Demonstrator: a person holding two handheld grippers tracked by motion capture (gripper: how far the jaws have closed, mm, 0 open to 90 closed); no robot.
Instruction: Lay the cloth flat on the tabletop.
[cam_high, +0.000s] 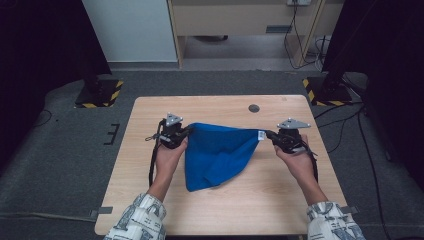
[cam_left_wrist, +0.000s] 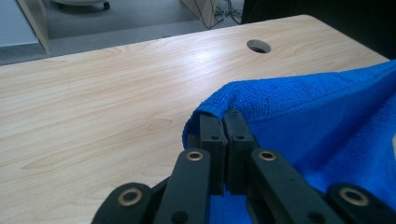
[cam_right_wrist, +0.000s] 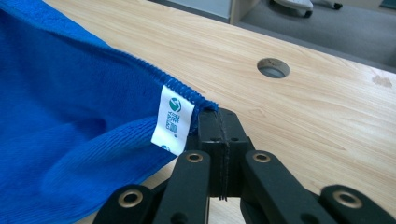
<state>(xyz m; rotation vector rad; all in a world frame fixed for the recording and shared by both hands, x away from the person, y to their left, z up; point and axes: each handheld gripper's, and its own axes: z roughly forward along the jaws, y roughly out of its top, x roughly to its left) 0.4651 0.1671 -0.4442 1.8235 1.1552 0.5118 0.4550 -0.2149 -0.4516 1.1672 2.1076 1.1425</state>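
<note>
I have each hand-held gripper, left (cam_high: 186, 132) and right (cam_high: 268, 134), clamped tight on a cloth (cam_high: 217, 155) corner, stretching its top edge taut above the table (cam_high: 150, 165) for folding.

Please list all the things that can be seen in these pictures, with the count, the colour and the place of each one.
cloth: one, blue, held over the middle of the table, stretched between the two claws, lower part hanging to the tabletop
label: one, white with green print, on the cloth's edge beside the right claw
table: one, light wood, centre of the high view
hole: one, round, dark, in the tabletop near the far edge
floor stands: two, black with yellow-black stripes, on the grey floor past the table's far corners
left claw: one, black, shut on a cloth corner
right claw: one, black, shut on the labelled corner
sleeves: two, white patterned, bottom edge
</note>
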